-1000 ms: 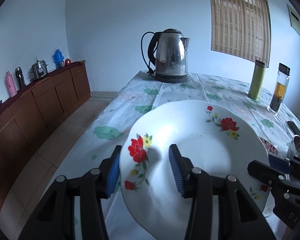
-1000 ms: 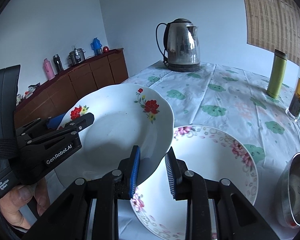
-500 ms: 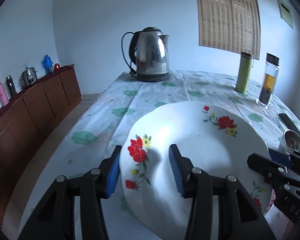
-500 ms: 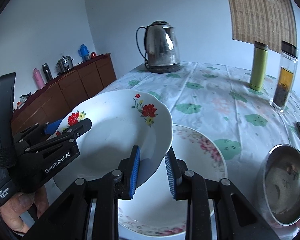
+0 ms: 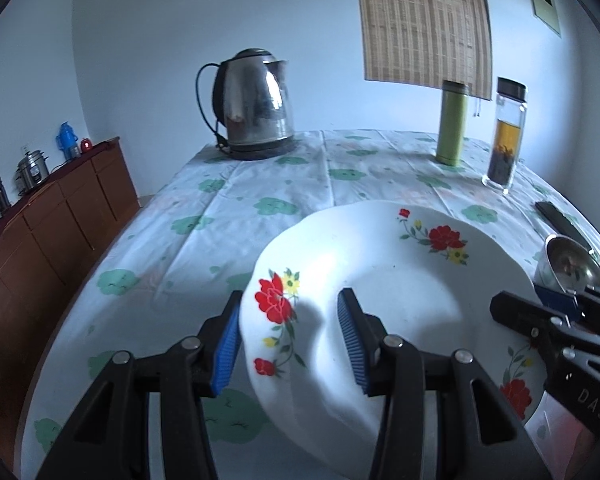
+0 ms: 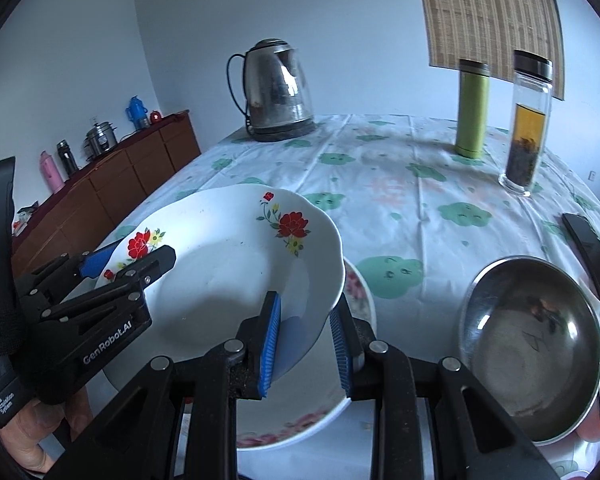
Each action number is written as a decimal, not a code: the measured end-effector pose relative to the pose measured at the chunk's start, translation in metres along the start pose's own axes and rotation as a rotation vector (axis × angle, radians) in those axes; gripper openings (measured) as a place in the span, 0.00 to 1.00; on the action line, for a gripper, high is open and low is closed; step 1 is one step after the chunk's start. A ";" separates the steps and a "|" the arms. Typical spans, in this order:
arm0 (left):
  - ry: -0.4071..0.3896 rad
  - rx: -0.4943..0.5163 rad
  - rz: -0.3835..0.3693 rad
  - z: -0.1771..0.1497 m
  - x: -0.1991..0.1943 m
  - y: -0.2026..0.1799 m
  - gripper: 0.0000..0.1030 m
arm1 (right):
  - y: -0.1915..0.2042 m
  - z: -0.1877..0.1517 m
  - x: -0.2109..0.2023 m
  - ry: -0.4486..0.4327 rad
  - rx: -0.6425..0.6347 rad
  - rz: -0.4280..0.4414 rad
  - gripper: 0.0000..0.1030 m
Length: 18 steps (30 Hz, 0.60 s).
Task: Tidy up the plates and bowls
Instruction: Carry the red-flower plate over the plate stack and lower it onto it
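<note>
Gripping one white plate (image 6: 240, 280) with red flowers from both sides, you have the left gripper (image 5: 290, 344) astride its left rim and the right gripper (image 6: 306, 344) pinched on its right rim, each partly closed with the rim between its blue pads. That plate hangs tilted in the air above a second plate (image 6: 300, 420) with pink flowers lying flat on the table (image 6: 380, 184). By my reading you are mid-stack: the next move calls for levelling the plate and lowering it squarely onto the one beneath before you let go. Watch the steel bowl (image 6: 536, 344) just beside the lower plate on the right, and the dark phone (image 6: 592, 256) beyond it. Further off, the kettle (image 5: 256, 104), green flask (image 5: 452, 124) and tea bottle (image 5: 506, 136) stand well apart, leaving the table's middle free. On the left the table edge is near
</note>
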<state>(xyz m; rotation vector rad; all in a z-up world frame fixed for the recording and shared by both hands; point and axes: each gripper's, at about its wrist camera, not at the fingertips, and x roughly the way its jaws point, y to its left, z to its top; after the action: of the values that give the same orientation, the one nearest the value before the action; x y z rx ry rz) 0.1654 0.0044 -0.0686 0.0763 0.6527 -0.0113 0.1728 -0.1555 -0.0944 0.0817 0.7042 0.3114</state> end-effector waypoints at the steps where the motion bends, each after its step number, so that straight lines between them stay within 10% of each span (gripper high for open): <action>1: 0.001 0.005 -0.002 -0.001 0.001 -0.002 0.44 | -0.002 -0.001 0.000 0.001 0.004 -0.005 0.27; 18: 0.026 0.043 -0.027 -0.007 0.008 -0.011 0.44 | -0.009 -0.007 0.004 0.030 0.004 -0.045 0.27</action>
<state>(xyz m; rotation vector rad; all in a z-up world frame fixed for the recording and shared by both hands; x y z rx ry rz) 0.1673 -0.0063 -0.0801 0.1087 0.6792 -0.0506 0.1733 -0.1629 -0.1040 0.0648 0.7355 0.2685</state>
